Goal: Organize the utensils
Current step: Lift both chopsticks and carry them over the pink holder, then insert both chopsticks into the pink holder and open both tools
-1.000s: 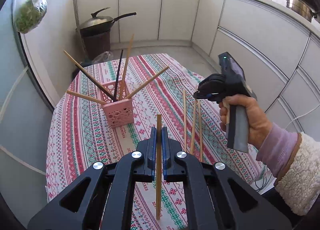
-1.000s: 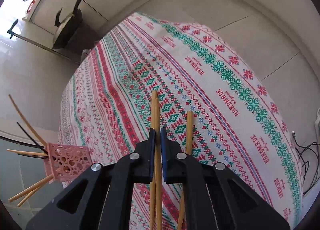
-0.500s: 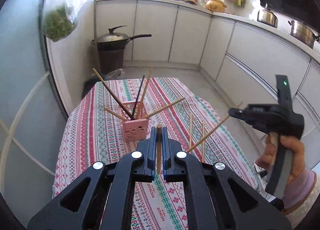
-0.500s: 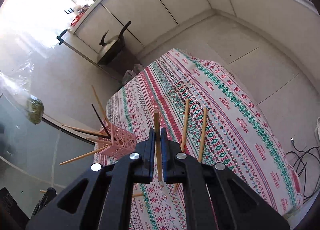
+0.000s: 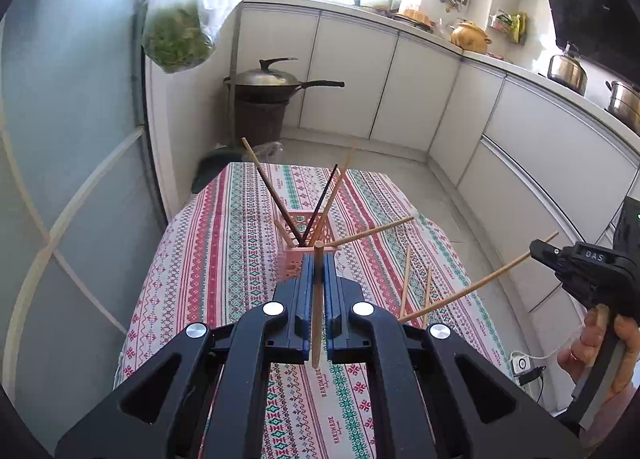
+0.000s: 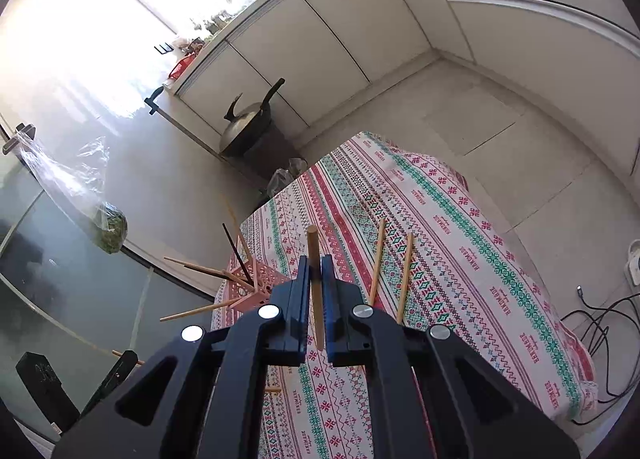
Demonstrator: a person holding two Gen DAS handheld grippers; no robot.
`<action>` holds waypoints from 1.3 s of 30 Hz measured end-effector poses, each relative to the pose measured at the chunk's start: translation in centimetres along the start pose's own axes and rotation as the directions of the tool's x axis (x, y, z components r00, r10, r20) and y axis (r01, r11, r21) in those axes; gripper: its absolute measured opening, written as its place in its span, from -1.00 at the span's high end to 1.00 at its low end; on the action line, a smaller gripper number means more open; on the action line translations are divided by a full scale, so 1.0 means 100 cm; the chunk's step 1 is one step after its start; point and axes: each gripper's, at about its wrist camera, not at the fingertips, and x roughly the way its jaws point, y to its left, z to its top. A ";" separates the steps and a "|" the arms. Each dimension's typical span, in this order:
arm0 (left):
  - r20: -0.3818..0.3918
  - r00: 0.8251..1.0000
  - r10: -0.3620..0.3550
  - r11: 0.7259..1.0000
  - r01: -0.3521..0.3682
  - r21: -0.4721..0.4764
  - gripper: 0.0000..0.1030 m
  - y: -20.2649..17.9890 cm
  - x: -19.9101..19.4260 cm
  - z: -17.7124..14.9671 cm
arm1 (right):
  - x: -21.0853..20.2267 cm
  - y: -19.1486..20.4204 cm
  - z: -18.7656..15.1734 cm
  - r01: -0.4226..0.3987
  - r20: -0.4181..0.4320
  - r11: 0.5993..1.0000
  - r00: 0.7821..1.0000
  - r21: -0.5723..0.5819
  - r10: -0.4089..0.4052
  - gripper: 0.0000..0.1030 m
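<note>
My left gripper (image 5: 317,259) is shut on a wooden chopstick (image 5: 316,331), which stands upright between the blue pads above the table. Just beyond it sits the pink perforated holder (image 5: 298,215) with several chopsticks fanned out of it. At the right edge of that view, my right gripper (image 5: 538,250), held in a person's hand, clamps another chopstick (image 5: 476,285) that slants down to the left. In the right wrist view the right gripper (image 6: 315,261) is shut on that chopstick (image 6: 313,243), with the holder (image 6: 264,279) to its left. Two chopsticks (image 6: 378,259) (image 6: 406,275) lie on the cloth.
A striped patterned tablecloth (image 5: 224,243) covers the small table. A lidded wok (image 5: 276,79) sits on a dark stand beyond the far edge. A bag of greens (image 5: 176,35) hangs by the glass door on the left. Cables (image 6: 600,323) trail on the floor to the right.
Both grippers have risen and drawn back from the table, each still clamping its chopstick. The right one lifted its chopstick off the cloth, leaving two lying there.
</note>
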 end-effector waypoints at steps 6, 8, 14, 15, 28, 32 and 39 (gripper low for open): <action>0.074 0.997 -0.003 1.000 0.004 -0.023 0.92 -0.001 -0.017 0.028 | -0.010 0.007 0.002 -0.031 0.008 1.000 0.999 0.000 0.031 0.88; 0.112 0.994 -0.004 1.000 0.007 -0.026 0.92 -0.004 -0.023 0.042 | -0.011 0.011 0.003 -0.039 0.009 0.999 0.999 -0.006 0.039 0.88; 0.212 0.977 0.009 0.998 0.004 -0.060 0.92 -0.008 -0.027 0.092 | -0.012 0.018 0.005 -0.055 0.003 0.998 0.998 -0.009 0.055 0.88; 0.220 0.975 0.016 0.997 0.001 -0.074 0.92 -0.007 -0.023 0.099 | -0.011 0.018 0.005 -0.056 -0.001 0.998 0.998 -0.006 0.056 0.88; 0.147 0.982 0.121 0.981 -0.095 -0.167 0.88 0.012 0.066 0.120 | 0.013 0.027 0.014 -0.043 -0.038 0.999 0.998 -0.033 0.042 0.88; 0.141 0.982 0.129 0.974 -0.098 -0.206 0.66 0.029 0.060 0.110 | 0.009 0.045 0.020 -0.070 -0.031 0.995 0.997 -0.067 0.068 0.88; 0.198 0.972 0.128 0.953 -0.065 -0.296 0.31 0.054 0.010 0.106 | -0.005 0.107 0.040 -0.152 0.015 0.980 0.988 -0.129 0.155 0.88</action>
